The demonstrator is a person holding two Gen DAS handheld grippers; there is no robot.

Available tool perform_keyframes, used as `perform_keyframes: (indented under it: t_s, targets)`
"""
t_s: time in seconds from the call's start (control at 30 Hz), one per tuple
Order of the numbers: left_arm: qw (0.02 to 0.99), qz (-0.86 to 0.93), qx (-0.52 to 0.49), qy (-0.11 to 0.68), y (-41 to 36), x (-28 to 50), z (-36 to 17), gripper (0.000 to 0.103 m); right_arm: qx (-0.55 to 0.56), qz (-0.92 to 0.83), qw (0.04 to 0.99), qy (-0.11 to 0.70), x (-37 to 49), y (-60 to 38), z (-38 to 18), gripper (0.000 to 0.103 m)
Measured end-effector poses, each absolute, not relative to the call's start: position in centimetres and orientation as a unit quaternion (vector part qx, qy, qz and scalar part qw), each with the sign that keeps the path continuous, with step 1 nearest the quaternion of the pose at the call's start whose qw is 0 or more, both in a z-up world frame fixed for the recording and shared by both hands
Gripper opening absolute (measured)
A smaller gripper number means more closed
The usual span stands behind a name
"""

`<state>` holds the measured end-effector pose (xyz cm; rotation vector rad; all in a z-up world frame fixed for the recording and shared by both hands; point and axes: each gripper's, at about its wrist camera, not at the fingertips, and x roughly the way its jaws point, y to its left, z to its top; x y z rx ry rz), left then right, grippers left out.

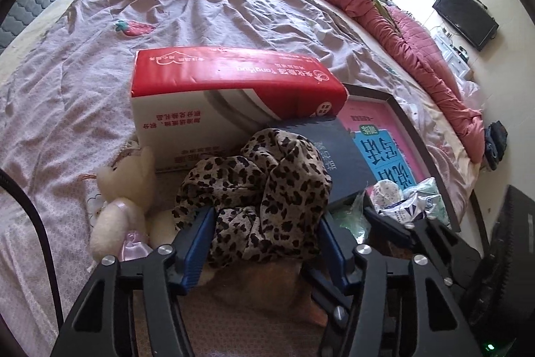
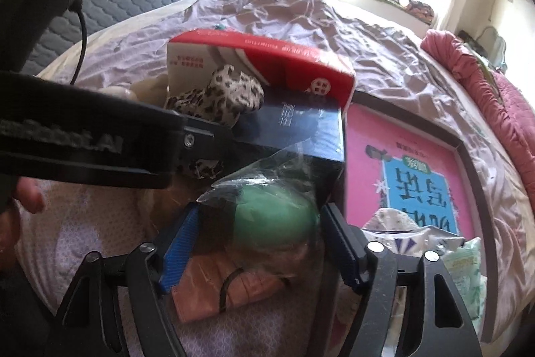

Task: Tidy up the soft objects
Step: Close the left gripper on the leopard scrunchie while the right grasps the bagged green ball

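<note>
The left tongs (image 1: pixel 264 233) close on the leopard scarf (image 1: pixel 257 186) near the bed's (image 1: pixel 207 15) near edge. The right tongs (image 2: pixel 259 236) bracket a bagged green ball (image 2: pixel 277 219); contact unclear. The bed's far half lies open beyond the red-and-white box (image 1: pixel 214 96).

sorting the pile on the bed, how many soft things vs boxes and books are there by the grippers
Soft things: 3 (leopard-print cloth, white plush toy, green ball in clear wrap)
Boxes: 2 (red and white box, dark box)
Books: 1 (pink book)
Total: 6
</note>
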<state>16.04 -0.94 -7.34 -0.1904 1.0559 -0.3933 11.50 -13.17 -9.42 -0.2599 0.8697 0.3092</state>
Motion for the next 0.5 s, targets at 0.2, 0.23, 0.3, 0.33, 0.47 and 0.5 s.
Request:
perform_keyframes:
  t_s: [0.2,0.23,0.3,0.33,0.47,0.5]
  targets:
    - [0.837,-0.205,-0.105,0.496,-1.0,15.8,-7.2,0.035,-0.102,0.15,0.885,0.429,12.1,-14.1,-9.7,0.047]
    - [0.838,-0.21,-0.102,0.493,-1.2,15.7,-7.0,0.032,-0.097,0.152,0.886,0.428,11.9,-14.2,-9.5,0.046]
    - [0.839,-0.217,-0.099,0.489,-1.7,15.4,-6.7,0.016,-0.085,0.155,0.888,0.424,11.7,-14.6,-9.2,0.045]
    - [0.84,-0.217,-0.095,0.488,-1.9,15.3,-6.6,0.014,-0.078,0.157,0.889,0.423,11.5,-14.9,-8.9,0.045]
    - [0.849,-0.198,-0.076,0.484,-2.0,15.0,-6.3,0.008,-0.044,0.166,0.894,0.414,10.9,-15.8,-7.8,0.045]
    - [0.848,-0.198,-0.081,0.484,-1.8,14.9,-6.3,0.008,-0.037,0.167,0.895,0.412,10.8,-16.1,-7.6,0.045]
